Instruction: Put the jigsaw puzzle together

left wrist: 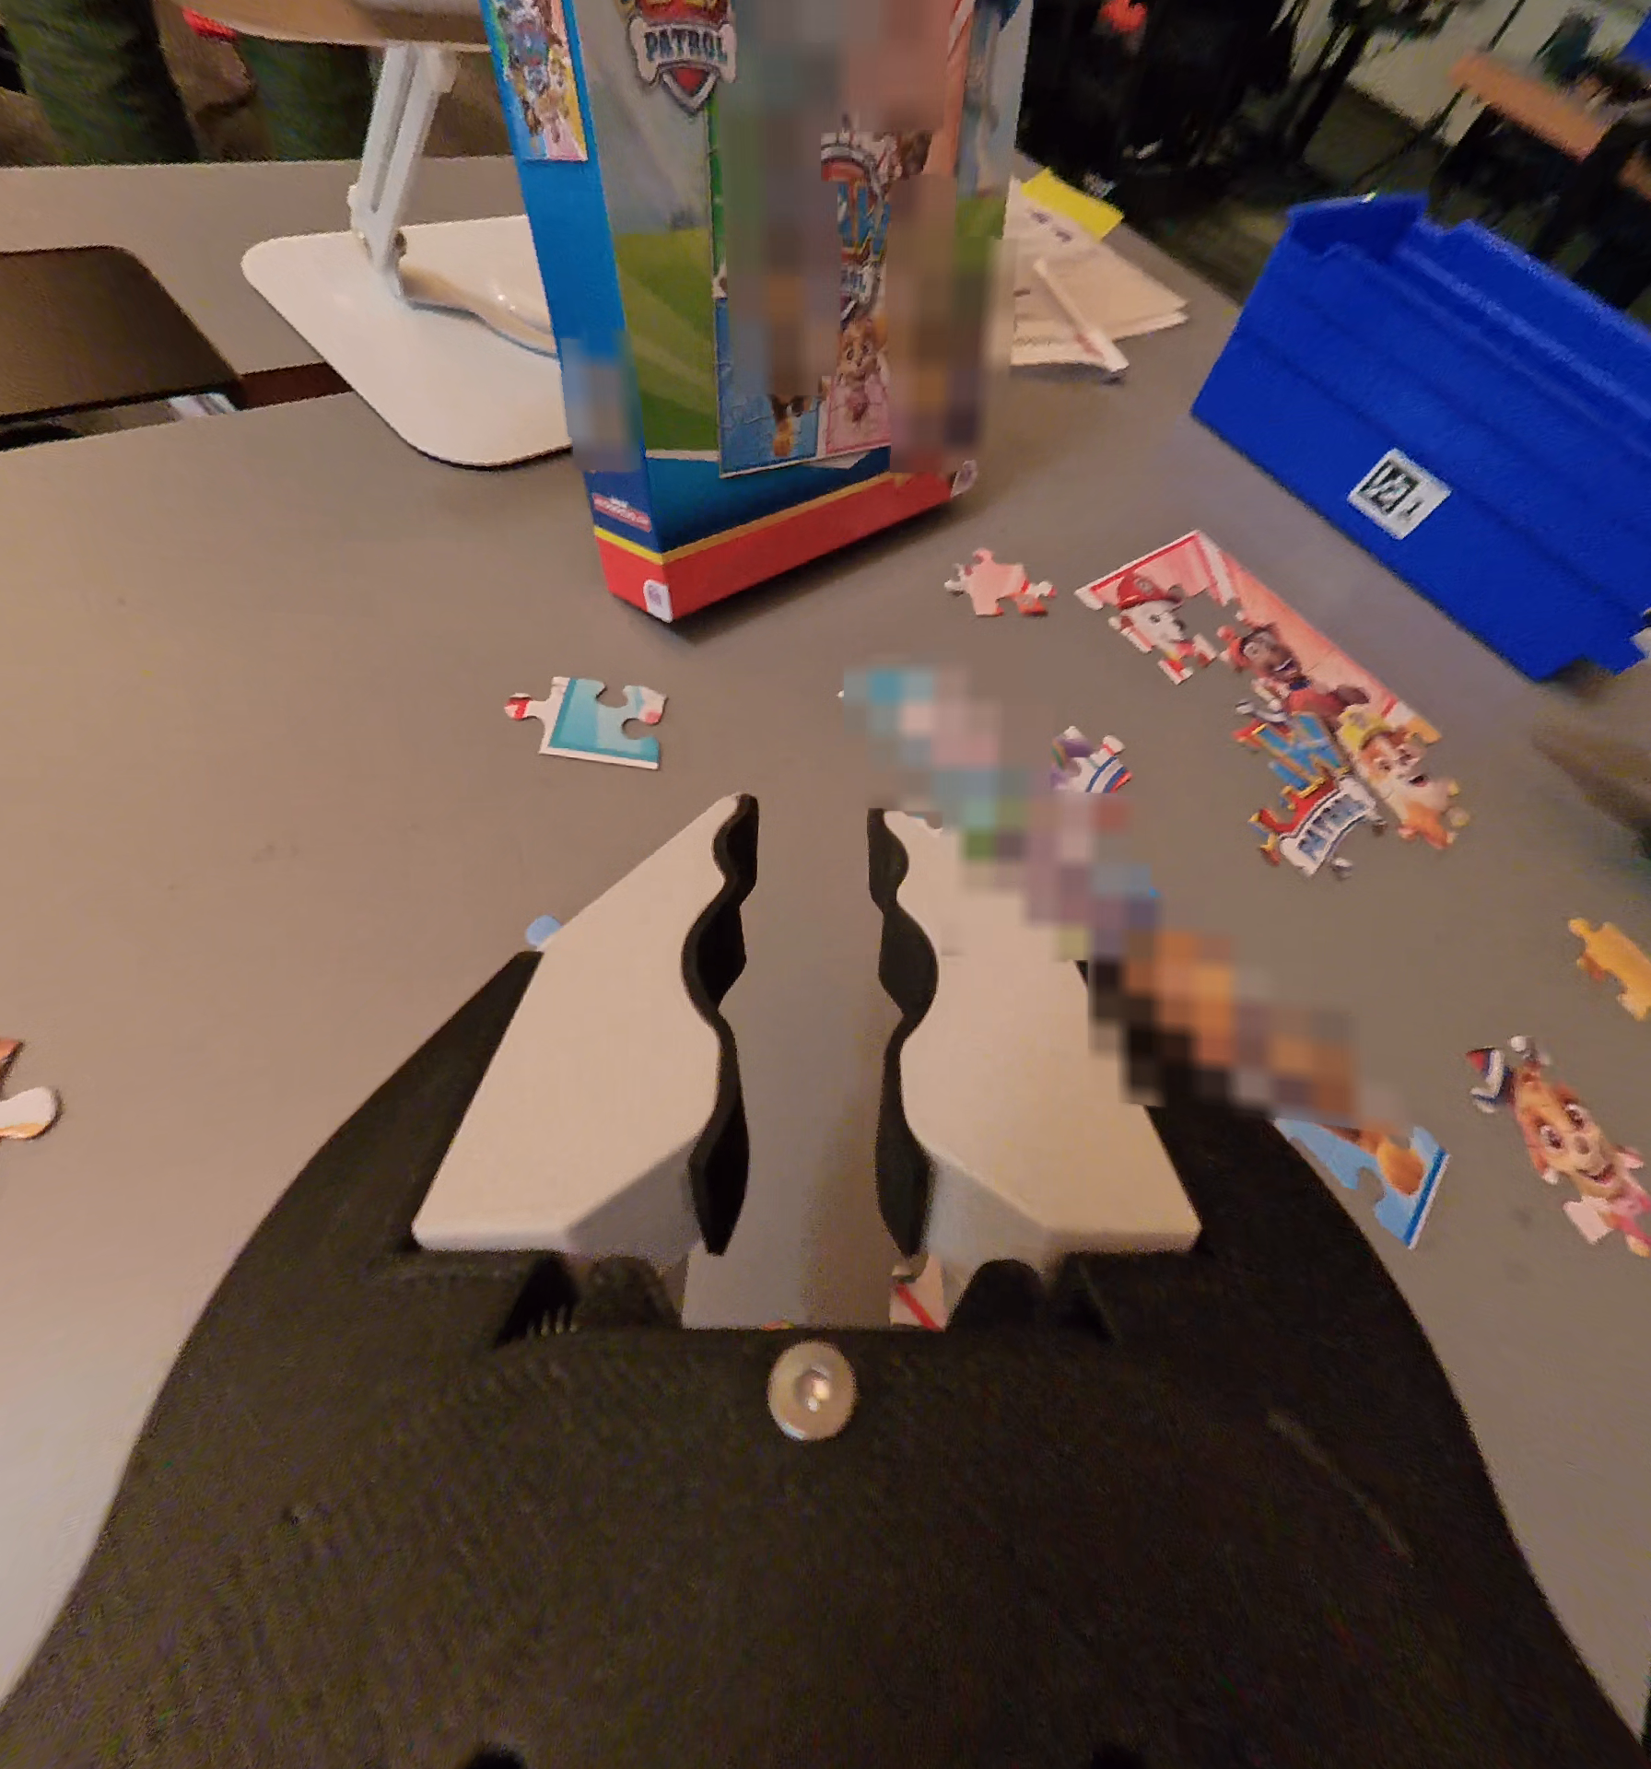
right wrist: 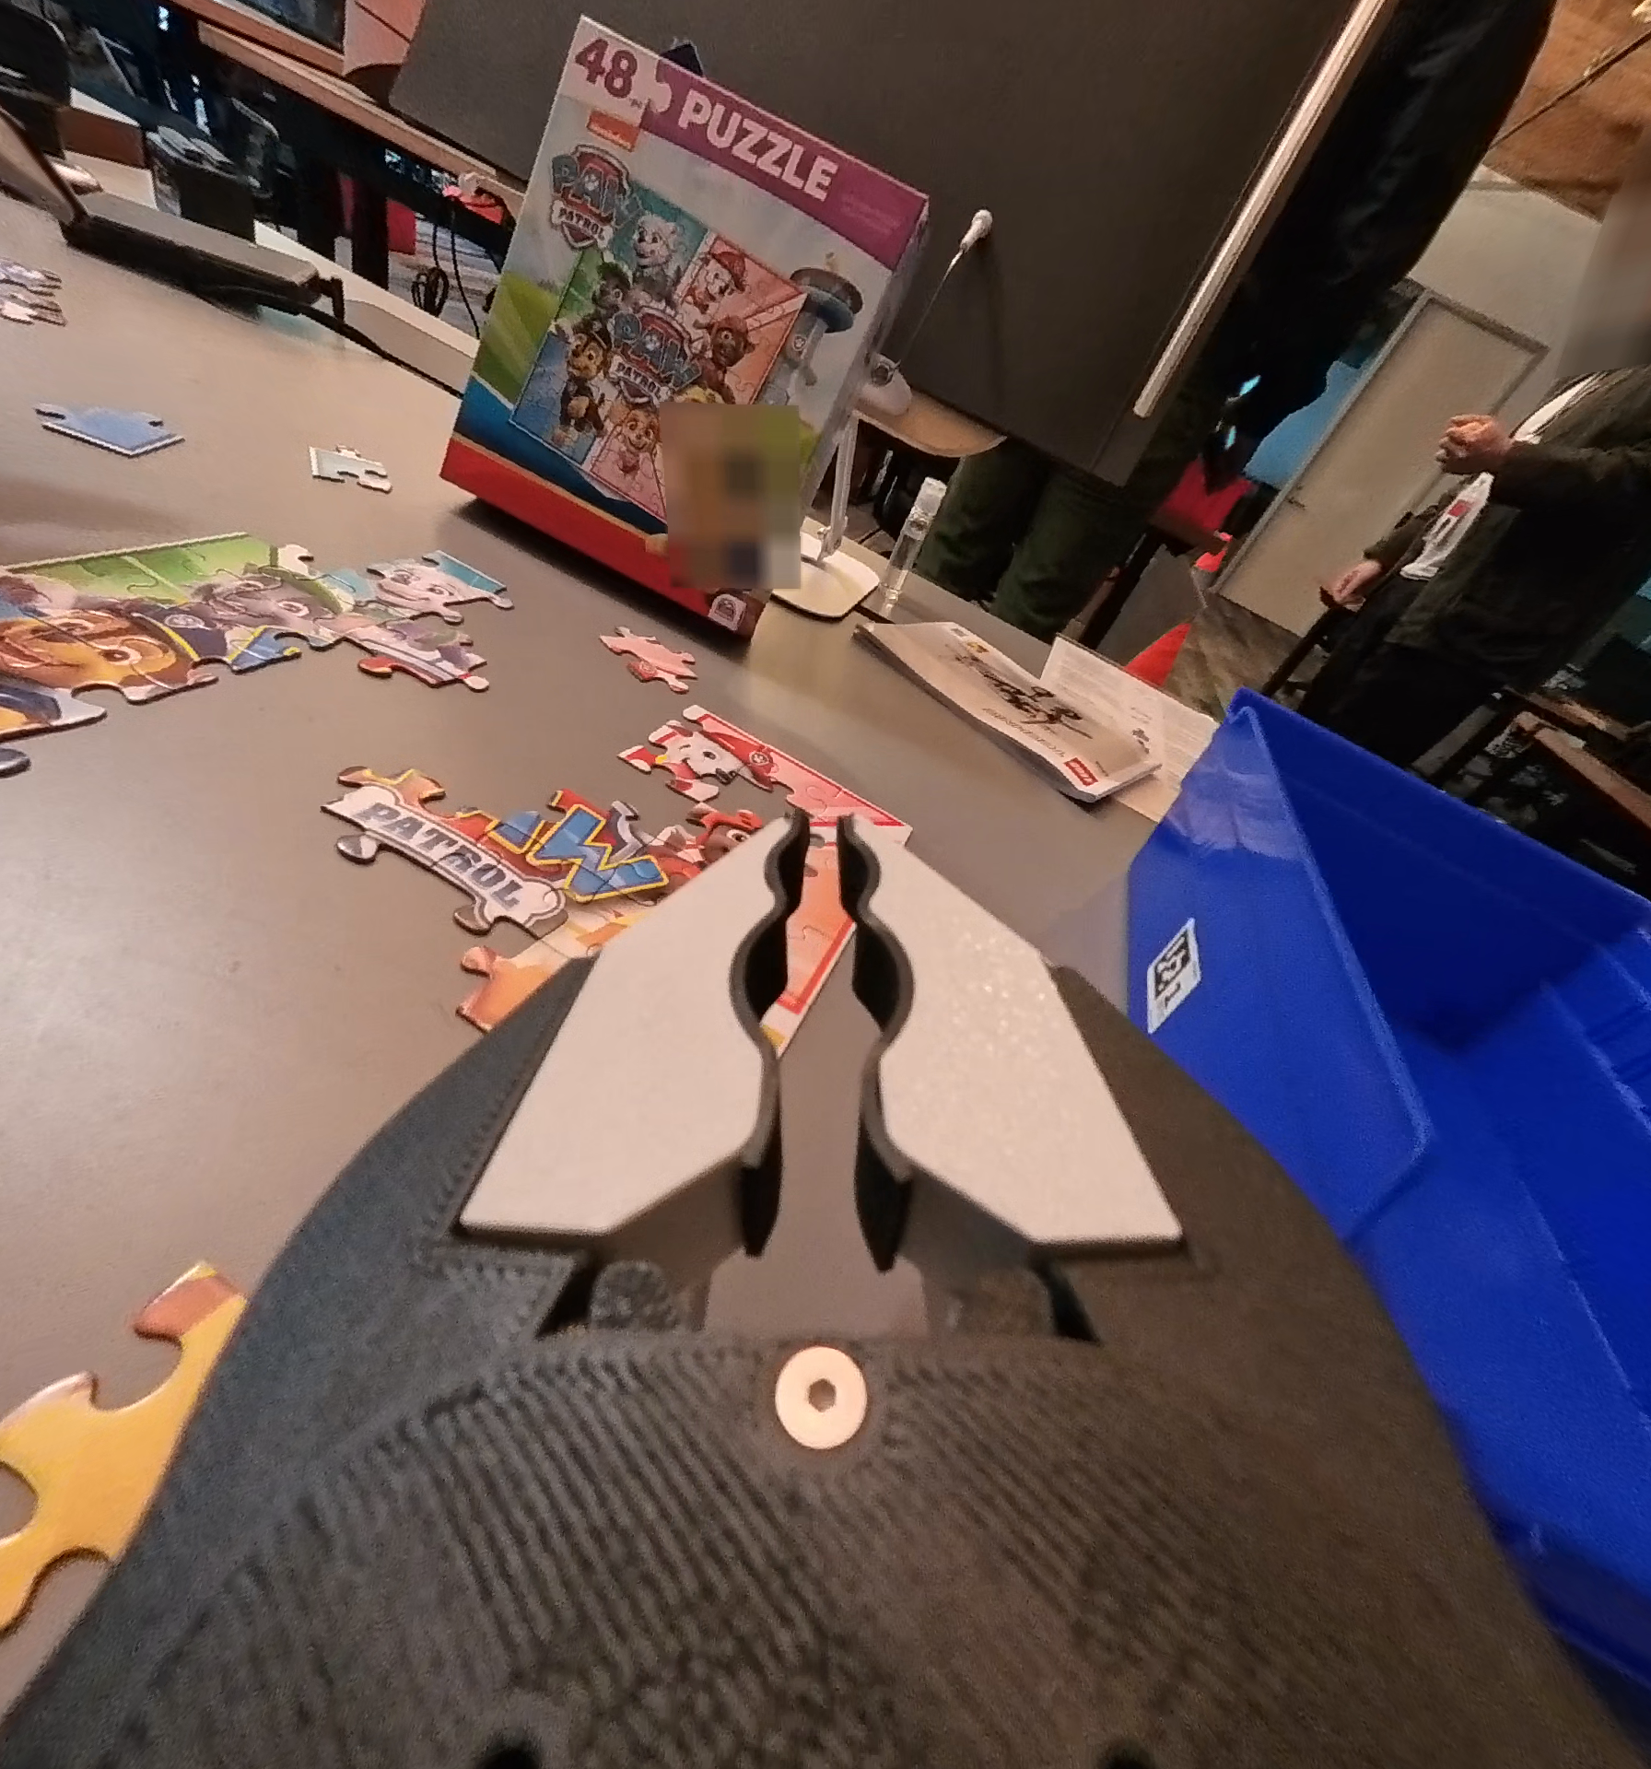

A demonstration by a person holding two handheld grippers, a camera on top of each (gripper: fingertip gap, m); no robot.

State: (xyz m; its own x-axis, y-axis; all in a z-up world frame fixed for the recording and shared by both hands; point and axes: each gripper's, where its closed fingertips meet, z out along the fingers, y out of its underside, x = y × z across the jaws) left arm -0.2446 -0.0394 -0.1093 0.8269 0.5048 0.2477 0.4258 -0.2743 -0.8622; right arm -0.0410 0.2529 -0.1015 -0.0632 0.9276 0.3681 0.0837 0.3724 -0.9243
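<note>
Both grippers are showing me the same build: coarse black printed bodies, pale grey wedge fingers, wavy black pads. On my left gripper (left wrist: 812, 814) the jaws are standing a little way apart with only bare grey table (left wrist: 228, 862) showing between the pads, so it is gripping nothing. Just past its tips a teal puzzle piece (left wrist: 592, 723) is lying flat on the left, and a mosaic patch is covering whatever sits beside the right finger.

My right gripper (right wrist: 824, 831) is hovering low with its jaws nearly shut, a thin slit left between the tips. Through that slit I am seeing the pink, red-edged corner of the assembled puzzle section (right wrist: 707, 766), which is lying flat under the fingers; I cannot tell whether the tips are touching it. A yellow puzzle piece (right wrist: 75, 1493) is lying near the gripper body on the left, partly cut off by it, with glossy card and knobbed edges.

Farther out, a second joined section (right wrist: 132, 622) is running off the left edge. The blue plastic bin (right wrist: 1377, 1053) is sitting just right of the fingers, its far end out of frame. Beyond, the upright cardboard puzzle box (right wrist: 688, 316) is standing mid-table, with a paper booklet (right wrist: 1023, 708) to its right.
</note>
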